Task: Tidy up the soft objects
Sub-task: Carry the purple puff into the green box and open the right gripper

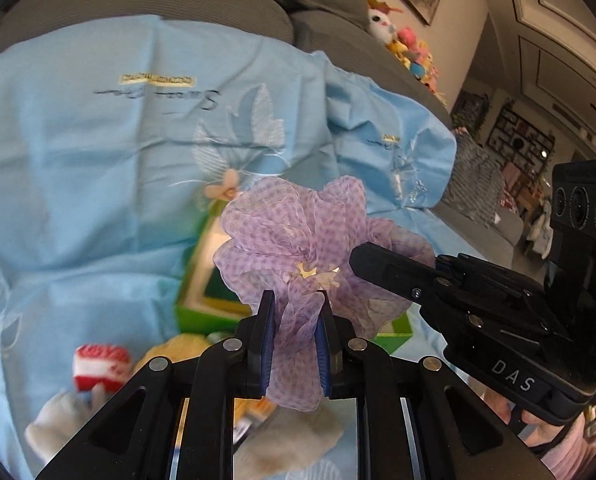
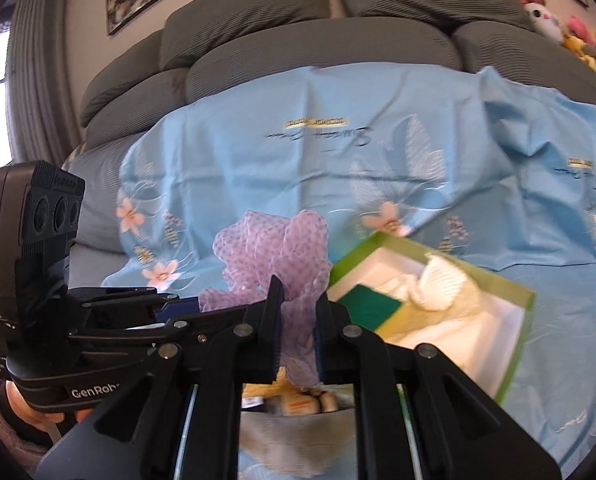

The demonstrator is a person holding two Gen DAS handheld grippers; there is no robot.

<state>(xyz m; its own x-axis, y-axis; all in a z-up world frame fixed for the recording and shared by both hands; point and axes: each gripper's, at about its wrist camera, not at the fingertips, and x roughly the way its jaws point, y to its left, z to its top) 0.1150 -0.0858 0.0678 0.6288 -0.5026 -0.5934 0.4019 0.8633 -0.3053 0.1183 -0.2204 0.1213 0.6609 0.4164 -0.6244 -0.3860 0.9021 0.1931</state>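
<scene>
A purple checked gauze scrunchie [image 1: 298,248] is held up in the air between both grippers. My left gripper [image 1: 296,304] is shut on its lower fold. My right gripper [image 2: 298,300] is shut on the same scrunchie [image 2: 274,248] from the other side. In the left wrist view the right gripper's body [image 1: 477,308] reaches in from the right. In the right wrist view the left gripper's body [image 2: 98,320] reaches in from the left. Below lies a green-rimmed box [image 2: 525,300] holding a white cloth [image 2: 445,280] and a green pad [image 2: 371,308].
A light blue embroidered sheet [image 1: 98,152] covers the grey sofa [image 2: 298,52]. A red-and-white soft item [image 1: 102,364], a pale glove-like item [image 1: 58,424] and a beige cloth [image 1: 294,440] lie near me. Plush toys [image 1: 401,44] sit on the sofa's far right.
</scene>
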